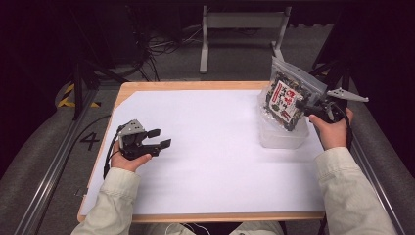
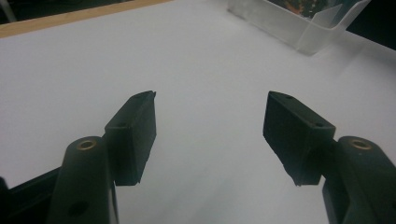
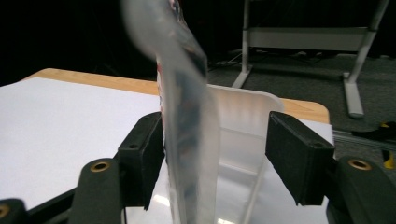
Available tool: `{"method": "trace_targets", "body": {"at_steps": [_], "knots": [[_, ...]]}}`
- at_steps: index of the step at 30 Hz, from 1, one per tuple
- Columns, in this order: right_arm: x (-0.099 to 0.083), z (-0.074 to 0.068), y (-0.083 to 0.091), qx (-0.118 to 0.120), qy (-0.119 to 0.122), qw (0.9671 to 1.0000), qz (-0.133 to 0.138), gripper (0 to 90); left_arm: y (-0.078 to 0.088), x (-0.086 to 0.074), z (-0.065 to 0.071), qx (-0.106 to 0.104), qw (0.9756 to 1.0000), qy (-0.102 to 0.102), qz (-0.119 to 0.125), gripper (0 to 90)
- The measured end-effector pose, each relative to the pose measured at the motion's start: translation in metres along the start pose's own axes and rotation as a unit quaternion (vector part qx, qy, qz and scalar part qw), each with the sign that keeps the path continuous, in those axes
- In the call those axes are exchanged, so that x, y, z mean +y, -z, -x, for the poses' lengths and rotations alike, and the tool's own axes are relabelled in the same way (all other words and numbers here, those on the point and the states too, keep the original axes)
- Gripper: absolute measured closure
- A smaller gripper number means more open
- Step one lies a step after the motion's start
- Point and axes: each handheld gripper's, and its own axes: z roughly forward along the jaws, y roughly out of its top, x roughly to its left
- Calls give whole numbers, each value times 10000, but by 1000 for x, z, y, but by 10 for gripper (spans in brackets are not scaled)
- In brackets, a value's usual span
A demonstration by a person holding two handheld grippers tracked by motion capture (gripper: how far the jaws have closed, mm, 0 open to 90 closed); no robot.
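Right jaws: spread; the right gripper [image 3: 215,158] has the bag between its jaws, the bag lying against one jaw and clear of the other, not pinched.
Bag: clear plastic zip bag with a red-and-white label and dark mixed contents [image 1: 288,95], standing upright and tilted in the container, near the right edge of the surface.
Container: translucent rectangular plastic tub [image 1: 279,139], resting on the white sheet.
Left jaws: spread, nothing between them; the left gripper [image 1: 159,138] is at the left side of the surface, well apart from the tub.
Hands: the right hand [image 1: 333,132] and left hand [image 1: 129,161] each grasp a gripper, cream sleeves behind them.
Surface: wooden table under a white sheet [image 1: 210,147].
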Motion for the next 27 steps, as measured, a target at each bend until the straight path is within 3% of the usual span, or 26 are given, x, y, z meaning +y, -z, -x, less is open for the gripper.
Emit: {"method": "trace_targets", "body": {"at_steps": [10,17,27], "knots": [[-1,5,1,-143,0,9999,17,341,4,-3,0,29,10000,83,-2,357],[1,-3,9,-45,-21,9998,210,312,5,-4,0,21,10000,89,-5,357],[10,-17,42,-84,-15,9986,529,274,17,-10,5,53,10000,73,-5,354]]}}
